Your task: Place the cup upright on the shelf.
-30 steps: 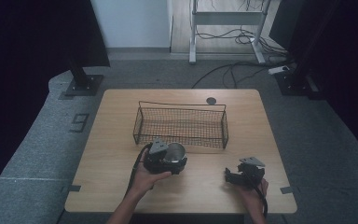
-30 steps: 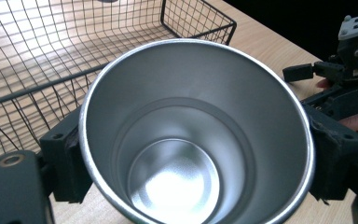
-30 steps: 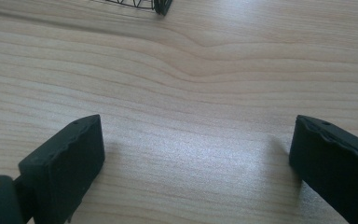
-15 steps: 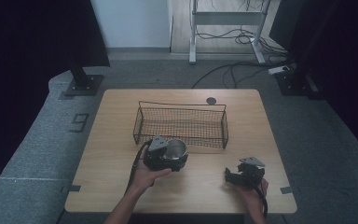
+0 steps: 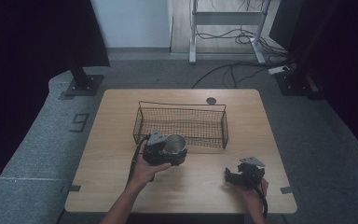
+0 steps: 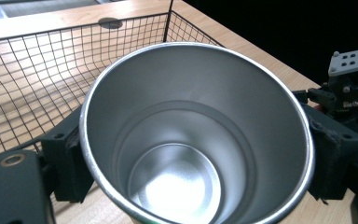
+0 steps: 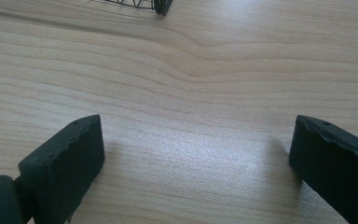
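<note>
A shiny metal cup (image 5: 174,144) (image 6: 193,135) sits upright between the jaws of my left gripper (image 5: 171,151) (image 6: 193,158), which is shut on its sides. The cup is empty and hangs just in front of the black wire basket (image 5: 182,122) (image 6: 32,79), near its front wall. My right gripper (image 5: 243,174) (image 7: 196,161) rests low over the table (image 5: 200,186) at the front right, its jaws wide open over bare wood with nothing between them. In the left gripper view the right gripper (image 6: 349,84) shows farther off at the right edge.
The basket's near corner (image 7: 161,7) shows at the top of the right gripper view. A small dark round disc (image 5: 210,100) (image 6: 111,21) lies on the table behind the basket. Dark stands and cables crowd the floor beyond the table.
The left gripper with the cup has shifted very slightly toward the basket. The right gripper has stayed in place.
</note>
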A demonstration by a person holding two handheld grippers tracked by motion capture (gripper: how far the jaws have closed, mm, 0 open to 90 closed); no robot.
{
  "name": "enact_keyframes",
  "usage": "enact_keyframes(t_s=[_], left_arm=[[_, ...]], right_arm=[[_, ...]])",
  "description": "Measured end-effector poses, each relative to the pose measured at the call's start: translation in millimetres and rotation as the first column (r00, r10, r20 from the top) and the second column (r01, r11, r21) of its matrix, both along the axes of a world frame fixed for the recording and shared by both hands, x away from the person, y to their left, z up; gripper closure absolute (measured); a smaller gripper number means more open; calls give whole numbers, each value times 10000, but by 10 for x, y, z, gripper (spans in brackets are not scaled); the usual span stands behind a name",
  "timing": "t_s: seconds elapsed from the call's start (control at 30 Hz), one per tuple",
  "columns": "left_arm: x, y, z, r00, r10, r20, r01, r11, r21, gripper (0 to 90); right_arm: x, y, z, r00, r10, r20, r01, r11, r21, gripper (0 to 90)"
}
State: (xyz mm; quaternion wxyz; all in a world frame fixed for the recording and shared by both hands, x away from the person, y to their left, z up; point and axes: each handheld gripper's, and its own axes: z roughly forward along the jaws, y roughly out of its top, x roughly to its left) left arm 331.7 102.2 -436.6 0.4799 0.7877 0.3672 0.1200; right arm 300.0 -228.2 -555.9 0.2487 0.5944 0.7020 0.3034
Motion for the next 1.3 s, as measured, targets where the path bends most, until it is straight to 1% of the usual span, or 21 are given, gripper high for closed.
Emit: enact_keyframes(t_s=[0.07, 0.3, 0.4, 0.47, 0.63, 0.83, 0.97, 1.07, 1.17, 1.3], left_arm=[[21, 8, 24, 10000, 50, 54, -50, 10000, -12, 143], [76, 36, 51, 9999, 117, 30, -117, 9999, -84, 143], [106, 48, 68, 9999, 122, -22, -122, 9996, -237, 144], [133, 55, 80, 9997, 228, 0, -228, 9995, -204, 144], [166, 65, 91, 9995, 315, 34, -314, 9993, -190, 144], [206, 72, 105, 9995, 321, -2, -321, 9993, -209, 144], [240, 57, 132, 9994, 344, 84, -342, 9993, -165, 144], [266, 42, 150, 9994, 331, 115, -329, 9992, -225, 145], [293, 20, 176, 9994, 299, 145, -297, 9995, -145, 144], [318, 11, 199, 9996, 263, 115, -261, 9995, -195, 145]], right_arm=[[0, 0, 0, 10000, 5, 4, -5, 10000, 1, 33], [0, -1, 0, 10000, 15, 7, -15, 10000, -9, 33], [0, -1, 0, 10000, 16, 8, -16, 10000, -9, 33], [0, -1, 0, 10000, 15, 8, -15, 10000, -6, 33], [0, 0, 0, 10000, 5, 9, -5, 10000, 3, 33], [0, 0, 0, 10000, 0, 10, 0, 10000, -1, 33], [0, 0, 1, 10000, 10, -4, -10, 10000, -4, 33], [-1, 0, 1, 10000, 0, -17, 0, 10000, 5, 33], [0, 0, 1, 10000, 7, -6, -7, 10000, -6, 33], [0, 0, 1, 10000, 9, -7, -9, 10000, -3, 33]])
